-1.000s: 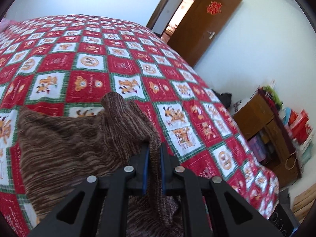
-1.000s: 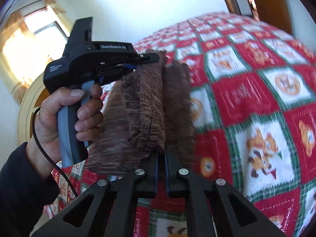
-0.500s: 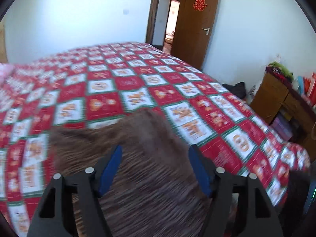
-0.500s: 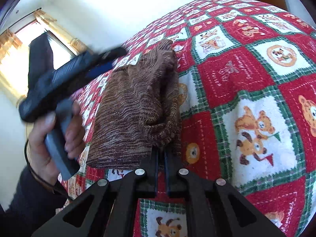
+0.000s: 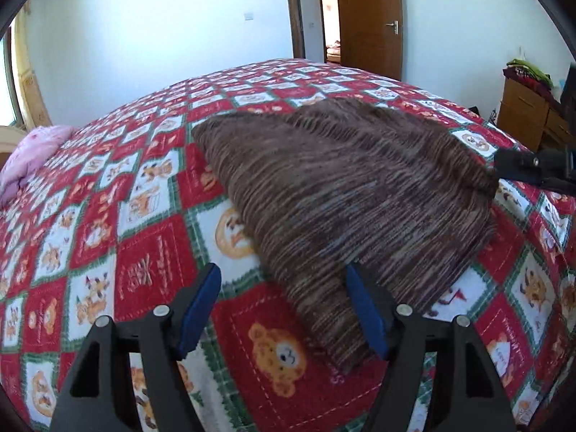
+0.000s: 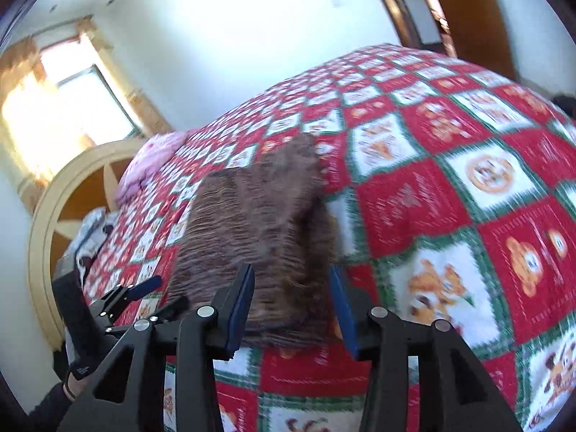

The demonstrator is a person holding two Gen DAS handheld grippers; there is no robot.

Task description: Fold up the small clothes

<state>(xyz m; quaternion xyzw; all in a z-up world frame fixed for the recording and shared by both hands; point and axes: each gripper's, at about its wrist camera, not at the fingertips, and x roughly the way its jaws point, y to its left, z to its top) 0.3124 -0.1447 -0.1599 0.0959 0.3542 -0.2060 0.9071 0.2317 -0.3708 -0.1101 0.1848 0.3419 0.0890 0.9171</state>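
Left wrist view: we see the knit (image 5: 352, 194) folded on the bed (image 5: 144, 237), centre frame; both grippers' fingers (image 5: 199, 306) gape empty.

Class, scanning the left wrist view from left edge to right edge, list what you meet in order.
pink pillow → brown knit garment → right gripper

— Bright daylight throughout; blown-out glare at the window (image 6: 68, 108) in the right wrist view, washing the white wall (image 6: 223, 36) beside it.

— Motion blur there too, smearing the bedspread (image 6: 450, 165). Sharper in the left wrist view. Heavy fisheye bending, dark vignette at all corners.
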